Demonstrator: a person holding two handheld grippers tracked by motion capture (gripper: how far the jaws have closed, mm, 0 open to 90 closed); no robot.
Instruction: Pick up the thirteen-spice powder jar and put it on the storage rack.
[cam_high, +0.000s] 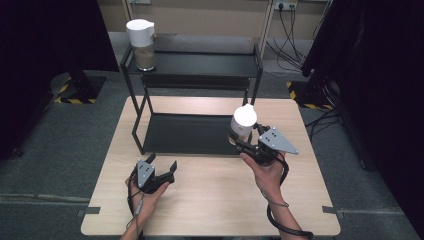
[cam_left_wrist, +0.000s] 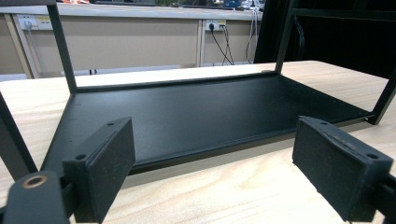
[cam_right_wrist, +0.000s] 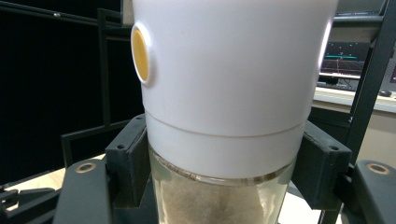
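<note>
Gripping the jar (cam_high: 243, 121), the right hand-held gripper (cam_high: 240, 140) stands raised.

The pale wood-grain tabletop (cam_left_wrist: 224, 196) looks smooth and matt. The black two-tier metal rack (cam_left_wrist: 205, 112) has a dull, faintly sheened shelf. The clear-bodied grinder with a glossy white plastic top (cam_right_wrist: 229, 79) sits between matt black tool pads (cam_right_wrist: 133, 158).

- Grey floor (cam_high: 60, 135) is surrounding the wooden table (cam_high: 215, 200).
- Black curtains (cam_high: 45, 35) are hanging on both sides.
- Cables (cam_high: 290, 30) are dangling from wall sockets (cam_high: 286, 5) at the back.
</note>
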